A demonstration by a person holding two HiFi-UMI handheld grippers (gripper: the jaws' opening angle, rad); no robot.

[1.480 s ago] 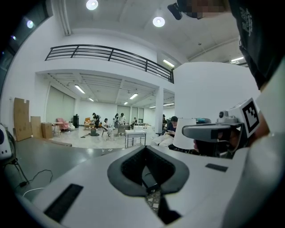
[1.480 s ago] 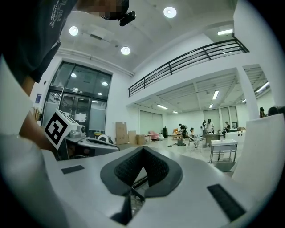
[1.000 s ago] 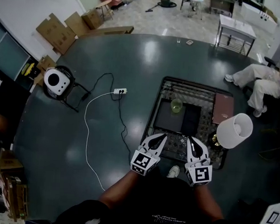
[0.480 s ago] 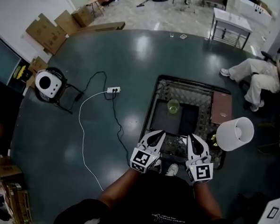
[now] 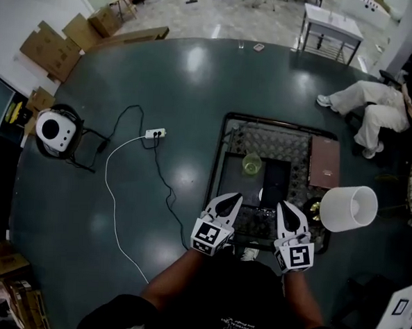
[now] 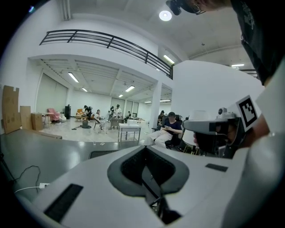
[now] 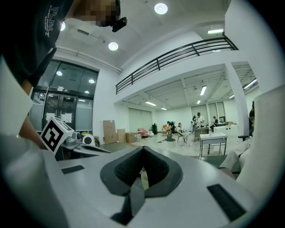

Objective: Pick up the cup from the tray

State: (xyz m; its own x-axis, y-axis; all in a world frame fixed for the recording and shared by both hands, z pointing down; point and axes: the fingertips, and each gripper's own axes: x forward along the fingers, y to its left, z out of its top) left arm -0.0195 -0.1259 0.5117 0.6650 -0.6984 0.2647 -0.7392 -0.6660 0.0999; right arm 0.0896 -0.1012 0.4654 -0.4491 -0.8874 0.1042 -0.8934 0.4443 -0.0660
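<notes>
A pale green translucent cup stands upright on a dark flat tray on a low black-framed table. My left gripper is shut and empty. It points at the tray's near edge, a short way below and left of the cup. My right gripper is beside it, also shut and empty, over the tray's near right part. In the left gripper view my left gripper shows closed jaws. My right gripper shows the same, with a pale sliver, perhaps the cup, behind the jaws.
A white lampshade stands at the table's right end beside a brown book. A power strip and white cable lie on the dark floor to the left. A person sits at the far right.
Both grippers have moved forward over the table's near edge and stand closer to the cup. Both stay shut. The cup has not moved on the tray.
</notes>
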